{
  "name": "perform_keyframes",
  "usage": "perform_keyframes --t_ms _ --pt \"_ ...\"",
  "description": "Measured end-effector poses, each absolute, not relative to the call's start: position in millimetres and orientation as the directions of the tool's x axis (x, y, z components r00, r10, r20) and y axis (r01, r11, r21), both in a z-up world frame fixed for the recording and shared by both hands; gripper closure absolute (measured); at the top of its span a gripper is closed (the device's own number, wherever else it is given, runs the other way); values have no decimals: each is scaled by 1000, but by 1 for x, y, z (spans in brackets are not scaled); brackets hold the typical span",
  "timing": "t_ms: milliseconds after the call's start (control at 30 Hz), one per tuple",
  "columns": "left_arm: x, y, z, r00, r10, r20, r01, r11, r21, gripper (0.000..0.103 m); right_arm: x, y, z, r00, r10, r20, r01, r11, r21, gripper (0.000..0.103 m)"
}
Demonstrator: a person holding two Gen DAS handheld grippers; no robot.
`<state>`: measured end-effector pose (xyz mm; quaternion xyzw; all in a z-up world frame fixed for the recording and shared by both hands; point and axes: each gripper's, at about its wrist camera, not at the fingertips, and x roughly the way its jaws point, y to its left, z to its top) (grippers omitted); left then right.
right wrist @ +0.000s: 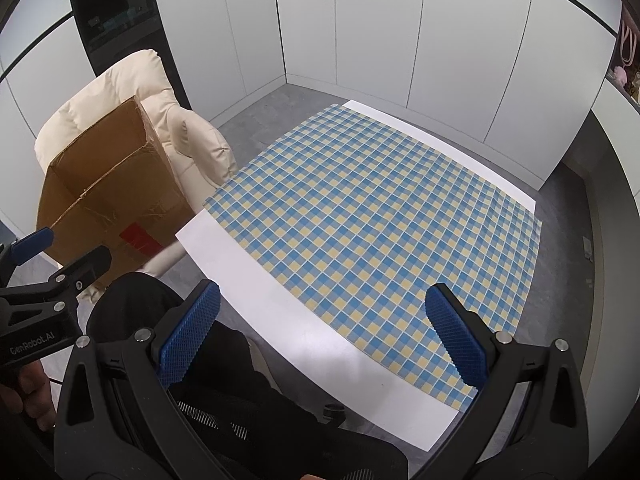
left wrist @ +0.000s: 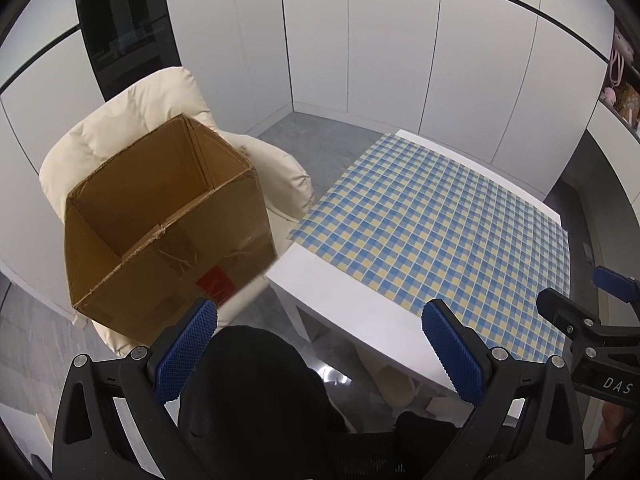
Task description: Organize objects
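Note:
An open brown cardboard box (left wrist: 160,224) sits on a cream armchair (left wrist: 120,120) left of the table; nothing shows inside it. The box (right wrist: 116,196) shows again at the left of the right wrist view. A white table (left wrist: 344,312) carries a blue and yellow checked cloth (left wrist: 432,224), with nothing on it. My left gripper (left wrist: 320,348) hangs open above a person's black-clad knee, near the table's front left corner. My right gripper (right wrist: 324,336) is open over the table's (right wrist: 304,340) white front strip and the cloth (right wrist: 372,216). Each gripper appears at the edge of the other's view.
White cabinet panels (right wrist: 360,40) close off the back and right. A dark glass panel (left wrist: 120,28) stands behind the armchair (right wrist: 132,92). Shelves with pink items (left wrist: 620,80) sit at the far right. Grey floor (left wrist: 304,140) lies between chair and table. A hand (right wrist: 28,396) holds the left gripper.

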<state>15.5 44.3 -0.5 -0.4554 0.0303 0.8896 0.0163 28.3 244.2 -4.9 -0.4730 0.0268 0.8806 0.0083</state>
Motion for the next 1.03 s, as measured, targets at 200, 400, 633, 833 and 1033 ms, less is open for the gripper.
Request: perform_keyframes --t_ms 200,400,633,833,1033 --pt "16 44 2 -598 0 -801 -56 -998 42 1 28 243 -7 -549 -13 -836 -37 -999 40 0" --pt "17 43 2 -604 2 -797 -56 -998 39 1 28 244 -7 -549 -13 -836 -37 -999 40 0" --pt "18 43 2 -603 7 -798 -59 -998 36 1 27 244 -6 -547 -17 -837 -37 -998 45 0" --pt "18 42 2 -602 10 -799 -61 -998 33 1 28 244 -7 -547 -14 -837 -37 -998 42 0" --pt "18 42 2 -601 10 -799 -61 -998 33 1 28 243 -8 -544 -20 -839 -34 -998 46 0"
